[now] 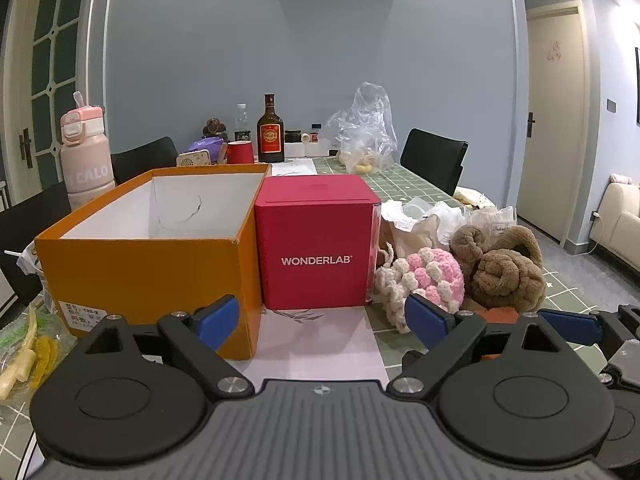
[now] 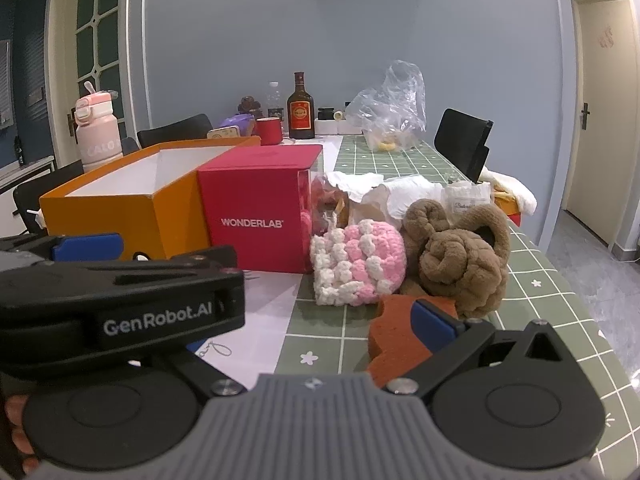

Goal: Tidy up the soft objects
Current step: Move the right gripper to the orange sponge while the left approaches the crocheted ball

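Observation:
An open orange box [image 1: 152, 276] with a white inside stands at the left, also in the right wrist view [image 2: 116, 208]. A red WONDERLAB box [image 1: 316, 240] [image 2: 256, 216] stands against its right side. Right of that lie a pink-and-white crocheted piece [image 1: 424, 280] [image 2: 356, 264], a brown plush knot [image 1: 504, 272] [image 2: 460, 260] and an orange sponge [image 2: 396, 340]. My left gripper [image 1: 320, 322] is open and empty, facing the red box. My right gripper [image 2: 312, 320] is open and empty; its right finger sits over the sponge, its left finger is hidden behind the left gripper's body.
The table [image 2: 536, 276] has a green checked cloth and a pale mat [image 1: 316, 344]. Crumpled white bags [image 2: 392, 192] lie behind the soft things. A pink bottle [image 1: 86, 152], a dark bottle [image 1: 271, 132], a red cup [image 1: 240, 152] and a clear plastic bag [image 1: 364, 128] stand farther back. Black chairs flank the table.

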Demonstrator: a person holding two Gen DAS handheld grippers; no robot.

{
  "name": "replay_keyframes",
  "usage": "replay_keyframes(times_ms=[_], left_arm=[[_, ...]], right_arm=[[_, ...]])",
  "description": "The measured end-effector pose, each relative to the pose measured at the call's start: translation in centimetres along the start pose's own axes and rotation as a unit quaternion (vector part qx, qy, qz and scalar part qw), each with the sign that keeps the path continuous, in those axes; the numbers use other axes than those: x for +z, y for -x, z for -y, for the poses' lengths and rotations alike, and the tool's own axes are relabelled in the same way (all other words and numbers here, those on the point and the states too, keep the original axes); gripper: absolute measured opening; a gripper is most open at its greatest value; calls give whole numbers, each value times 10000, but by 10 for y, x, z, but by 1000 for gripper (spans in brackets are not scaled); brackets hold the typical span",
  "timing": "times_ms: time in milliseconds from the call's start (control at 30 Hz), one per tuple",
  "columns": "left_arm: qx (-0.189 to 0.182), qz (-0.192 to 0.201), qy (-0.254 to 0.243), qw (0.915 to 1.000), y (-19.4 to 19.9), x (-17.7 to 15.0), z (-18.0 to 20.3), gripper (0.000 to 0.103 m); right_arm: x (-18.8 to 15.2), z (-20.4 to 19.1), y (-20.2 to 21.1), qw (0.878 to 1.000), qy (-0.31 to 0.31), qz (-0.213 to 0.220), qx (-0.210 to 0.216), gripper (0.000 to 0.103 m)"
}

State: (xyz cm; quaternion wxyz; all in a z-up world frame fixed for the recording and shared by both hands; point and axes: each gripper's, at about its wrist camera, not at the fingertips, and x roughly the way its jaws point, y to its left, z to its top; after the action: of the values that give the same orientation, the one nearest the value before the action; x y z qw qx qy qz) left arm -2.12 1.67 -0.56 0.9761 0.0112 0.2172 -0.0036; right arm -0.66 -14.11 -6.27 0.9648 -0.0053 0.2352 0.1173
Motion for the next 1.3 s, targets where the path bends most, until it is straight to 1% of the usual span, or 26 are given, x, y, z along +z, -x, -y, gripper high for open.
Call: replay_keyframes(times_ms=[167, 267, 433, 800, 1000, 1200, 1300], left_arm=[[64, 37, -46, 10000, 6, 0, 3, 103], [97, 136, -117, 9998, 11, 1, 6, 103], [80, 116, -154, 9998, 15, 3, 9, 103], [158, 155, -272, 9994, 23, 4, 19, 103], [125, 135, -245, 9995, 24, 5, 23, 103], [138, 98, -338, 9993, 18, 3, 30, 103], [106, 79, -297, 9995, 13, 1, 30, 103]], right_arm=[[-1, -3, 5, 10000, 51, 47, 20, 100], [-1, -2, 9, 9999, 20, 79, 89, 100], [0, -4, 18, 9997, 144, 202, -41, 100], [-3, 3, 26, 9997, 54, 242, 23, 100], [-4, 7, 30, 9996, 47, 272, -25, 100], [-7, 14, 26, 9997, -11, 224, -62, 100], [-9, 22, 23, 9996, -47, 230, -170, 100]])
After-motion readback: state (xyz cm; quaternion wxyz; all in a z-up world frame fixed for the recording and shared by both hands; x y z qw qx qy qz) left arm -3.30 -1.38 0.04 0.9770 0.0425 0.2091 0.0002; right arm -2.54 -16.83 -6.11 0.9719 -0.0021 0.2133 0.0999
